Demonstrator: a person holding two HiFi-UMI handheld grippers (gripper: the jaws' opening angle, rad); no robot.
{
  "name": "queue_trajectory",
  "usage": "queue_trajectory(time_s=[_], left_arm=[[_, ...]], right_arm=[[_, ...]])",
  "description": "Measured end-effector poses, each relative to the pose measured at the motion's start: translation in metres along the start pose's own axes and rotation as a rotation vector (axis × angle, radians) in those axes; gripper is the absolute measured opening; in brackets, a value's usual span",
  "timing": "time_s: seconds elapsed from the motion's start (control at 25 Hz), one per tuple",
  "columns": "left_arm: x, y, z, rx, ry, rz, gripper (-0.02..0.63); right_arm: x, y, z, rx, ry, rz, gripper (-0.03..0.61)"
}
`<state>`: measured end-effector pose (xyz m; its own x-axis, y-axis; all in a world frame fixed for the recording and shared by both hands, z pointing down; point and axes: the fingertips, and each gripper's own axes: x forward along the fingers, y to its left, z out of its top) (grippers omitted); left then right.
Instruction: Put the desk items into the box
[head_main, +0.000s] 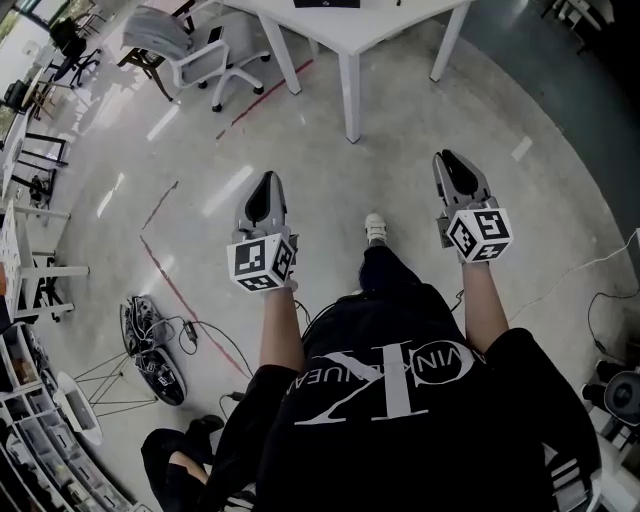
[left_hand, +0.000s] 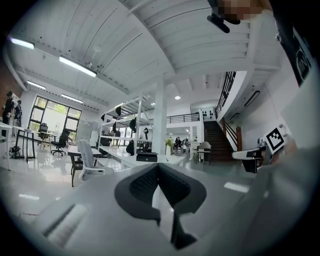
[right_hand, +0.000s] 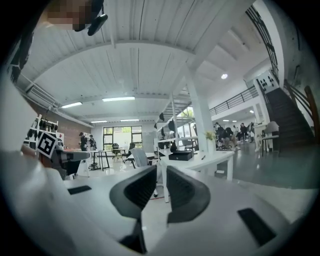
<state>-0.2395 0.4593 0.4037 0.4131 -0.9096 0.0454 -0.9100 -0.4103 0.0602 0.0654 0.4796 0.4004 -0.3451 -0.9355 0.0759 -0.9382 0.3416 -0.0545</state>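
Floor: glossy pale floor (head_main: 200, 150), beneath me and both my tongs.
Desk: white rectangular desk (head_main: 350, 30), ahead of me and well apart from my tongs.
Box: flat black box (right_hand: 181, 156), sitting on that desk.
Left gripper (head_main: 268, 182): empty, jaws pressed together.
Right gripper (head_main: 447, 160): empty, jaws a sliver apart.

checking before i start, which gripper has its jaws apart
The right gripper: a narrow gap shows between its jaws. The left gripper has its jaws pressed together. Neither holds anything.
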Motion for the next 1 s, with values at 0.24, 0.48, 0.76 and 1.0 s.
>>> queue_trajectory(time_s=[0.24, 0.48, 0.76, 1.0], left_arm=[[0.061, 0.001, 0.008, 0.004, 0.01, -0.034, 0.011], [0.126, 0.004, 0.012, 0.002, 0.029, -0.05, 0.011], [0.193, 0.009, 0.012, 0.005, 0.065, -0.053, 0.011], [0.25, 0.012, 0.019, 0.012, 0.061, -0.052, 0.011]], right_arm=[[0.054, -0.026, 0.007, -0.026, 0.02, 0.012, 0.04], [0.104, -0.065, 0.011, -0.031, 0.044, 0.015, 0.057], [0.156, -0.111, 0.011, 0.0, 0.061, 0.018, 0.057], [0.201, -0.147, 0.014, 0.004, 0.065, 0.038, 0.057]])
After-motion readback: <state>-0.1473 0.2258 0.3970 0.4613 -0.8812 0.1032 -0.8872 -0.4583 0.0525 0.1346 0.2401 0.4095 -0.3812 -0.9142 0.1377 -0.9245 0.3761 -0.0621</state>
